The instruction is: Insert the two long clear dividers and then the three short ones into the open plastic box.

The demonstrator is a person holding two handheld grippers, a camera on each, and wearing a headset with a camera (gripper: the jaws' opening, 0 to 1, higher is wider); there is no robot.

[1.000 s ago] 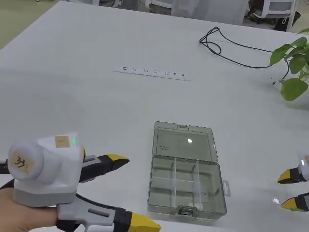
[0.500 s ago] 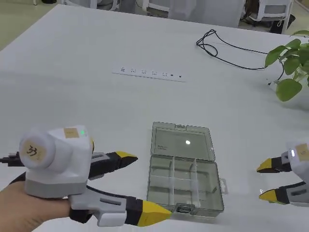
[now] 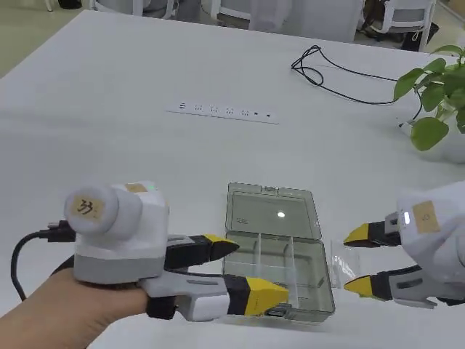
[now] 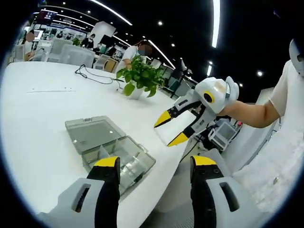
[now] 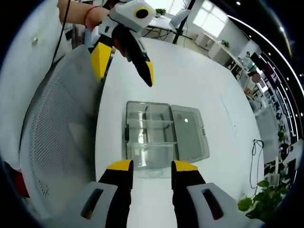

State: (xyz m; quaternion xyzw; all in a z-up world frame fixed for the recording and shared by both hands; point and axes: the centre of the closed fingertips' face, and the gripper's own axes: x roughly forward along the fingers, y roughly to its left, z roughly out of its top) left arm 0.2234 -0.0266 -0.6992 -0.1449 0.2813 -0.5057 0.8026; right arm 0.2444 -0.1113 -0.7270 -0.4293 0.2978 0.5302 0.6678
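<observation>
The clear plastic box (image 3: 251, 275) lies open on the white table, its lid (image 3: 272, 211) folded flat behind it. Clear partitions stand inside the box (image 5: 147, 118). My left gripper (image 3: 243, 270) hovers open over the box's front left corner, with nothing between its yellow tips. My right gripper (image 3: 357, 260) stands open just right of the box. A clear flat piece (image 3: 338, 263) lies on the table between the box and the right gripper's tips. In the left gripper view the box (image 4: 116, 156) sits ahead of the left gripper (image 4: 156, 164), with the right gripper (image 4: 173, 128) beyond it.
A white power strip (image 3: 224, 112) lies mid-table. A black cable (image 3: 341, 69) loops at the far right, beside a green plant (image 3: 436, 94). A grey mesh chair (image 5: 57, 128) stands at the table's near edge.
Both grippers have closed in on the box: the left one moved forward and to the right, over its front corner. The right one came in from the right edge.
</observation>
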